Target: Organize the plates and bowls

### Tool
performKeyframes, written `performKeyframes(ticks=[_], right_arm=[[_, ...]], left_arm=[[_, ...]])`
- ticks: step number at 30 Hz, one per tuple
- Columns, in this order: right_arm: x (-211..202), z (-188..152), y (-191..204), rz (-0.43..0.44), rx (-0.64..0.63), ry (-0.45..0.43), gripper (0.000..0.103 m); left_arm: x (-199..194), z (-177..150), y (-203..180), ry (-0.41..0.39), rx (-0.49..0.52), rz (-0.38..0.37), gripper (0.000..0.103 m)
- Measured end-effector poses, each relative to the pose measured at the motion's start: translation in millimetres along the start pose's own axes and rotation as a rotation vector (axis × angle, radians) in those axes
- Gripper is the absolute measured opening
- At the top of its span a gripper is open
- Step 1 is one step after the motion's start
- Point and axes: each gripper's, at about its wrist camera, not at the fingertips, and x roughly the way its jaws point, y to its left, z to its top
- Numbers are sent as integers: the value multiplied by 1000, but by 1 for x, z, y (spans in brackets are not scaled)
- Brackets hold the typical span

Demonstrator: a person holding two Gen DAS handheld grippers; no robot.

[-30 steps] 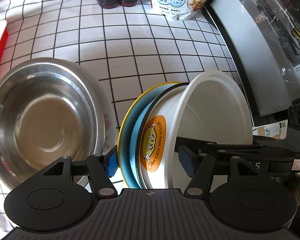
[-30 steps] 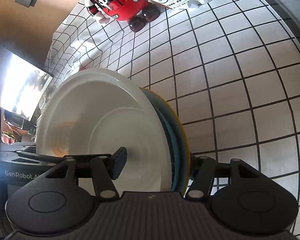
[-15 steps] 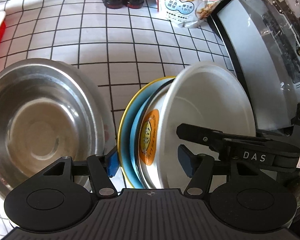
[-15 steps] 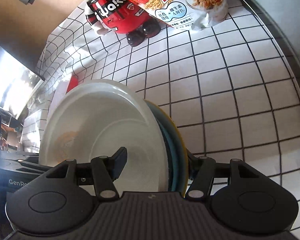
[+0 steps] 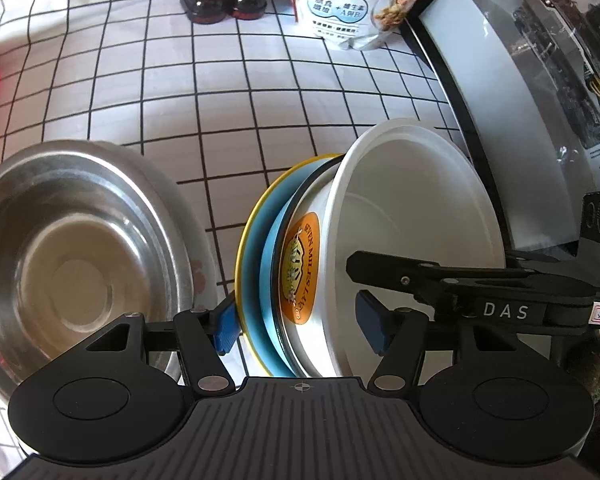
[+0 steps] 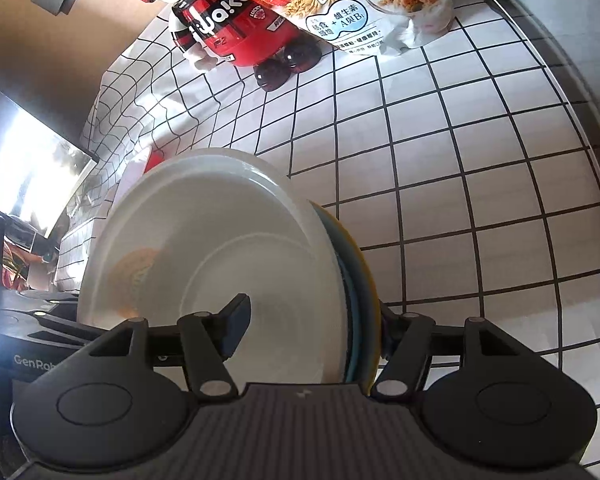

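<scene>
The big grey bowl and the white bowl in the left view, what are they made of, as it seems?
Grey bowl: metal, likely stainless steel; shiny, mirror-like reflections. White bowl: probably plastic or melamine; smooth, matte, with an orange printed label.

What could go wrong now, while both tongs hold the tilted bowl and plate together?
The white plastic bowl and the blue plate with yellow rim stand on edge, so they may slide apart. The right tongs have just been opening around them, and the grip may loosen. The steel bowl lies close, so they may knock it.
</scene>
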Motion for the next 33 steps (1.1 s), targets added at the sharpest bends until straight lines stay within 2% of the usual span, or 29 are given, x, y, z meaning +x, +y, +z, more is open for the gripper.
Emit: performKeyframes(ticks=[33], right_arm=[[3,-8,-10,41,109,11,62]], left_arm=[[3,6,1,1,-15,2,64]])
